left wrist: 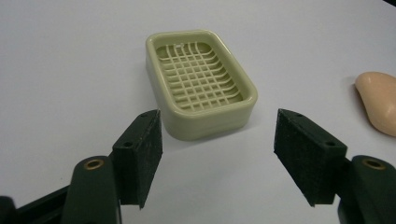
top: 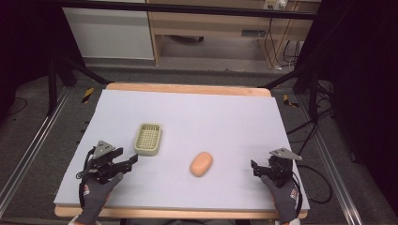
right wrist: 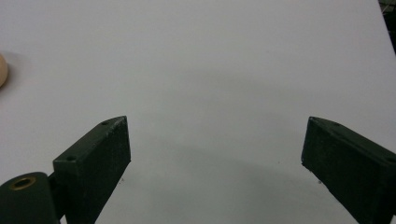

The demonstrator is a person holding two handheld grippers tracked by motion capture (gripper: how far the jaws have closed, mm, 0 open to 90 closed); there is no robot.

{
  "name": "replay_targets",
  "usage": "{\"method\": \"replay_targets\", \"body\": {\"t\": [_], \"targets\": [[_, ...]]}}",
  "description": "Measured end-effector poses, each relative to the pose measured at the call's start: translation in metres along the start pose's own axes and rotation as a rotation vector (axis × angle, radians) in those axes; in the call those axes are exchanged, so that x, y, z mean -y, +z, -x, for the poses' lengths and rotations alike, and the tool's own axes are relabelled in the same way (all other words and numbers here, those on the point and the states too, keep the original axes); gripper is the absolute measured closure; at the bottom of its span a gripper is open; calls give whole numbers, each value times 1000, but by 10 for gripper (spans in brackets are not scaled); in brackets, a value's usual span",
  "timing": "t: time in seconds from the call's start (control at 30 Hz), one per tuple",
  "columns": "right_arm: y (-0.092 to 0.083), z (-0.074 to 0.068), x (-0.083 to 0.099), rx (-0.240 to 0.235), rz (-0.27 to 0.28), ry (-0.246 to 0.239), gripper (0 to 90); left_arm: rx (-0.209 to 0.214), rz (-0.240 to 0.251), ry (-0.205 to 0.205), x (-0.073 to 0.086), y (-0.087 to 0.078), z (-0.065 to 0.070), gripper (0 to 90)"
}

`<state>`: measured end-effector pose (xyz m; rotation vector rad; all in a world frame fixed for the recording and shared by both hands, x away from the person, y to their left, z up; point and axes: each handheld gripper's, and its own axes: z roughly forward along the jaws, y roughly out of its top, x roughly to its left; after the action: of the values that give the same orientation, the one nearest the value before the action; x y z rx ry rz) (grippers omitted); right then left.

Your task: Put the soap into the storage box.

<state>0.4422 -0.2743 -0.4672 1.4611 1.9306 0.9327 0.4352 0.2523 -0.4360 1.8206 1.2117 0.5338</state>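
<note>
We see both the left gripper (top: 129, 161) and right gripper (top: 257, 168) released over the bench (top: 225, 117), with the green soap dish (top: 148, 138) just ahead of the left and the peach soap (top: 201, 163) lying between them.

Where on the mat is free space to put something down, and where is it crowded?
The whole far half of the mat, beyond the soap dish, is bare. So is the strip between the soap and the right tool. It is tightest on the near left, where the left tool sits close to the dish.
</note>
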Motion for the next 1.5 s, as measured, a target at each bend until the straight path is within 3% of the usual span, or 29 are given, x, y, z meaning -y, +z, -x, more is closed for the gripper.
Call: {"method": "replay_targets", "body": {"t": [0.5,0.87,1.5], "targets": [[-1,0,1,10,6,1,89,36,20,19,-21,-1,13,313],[0,1,1,14,-1,6,89,97,36,58,-41,9,39,303],[0,1,2,0,3,8,84,157,16,122,-58,31,79,292]]}}
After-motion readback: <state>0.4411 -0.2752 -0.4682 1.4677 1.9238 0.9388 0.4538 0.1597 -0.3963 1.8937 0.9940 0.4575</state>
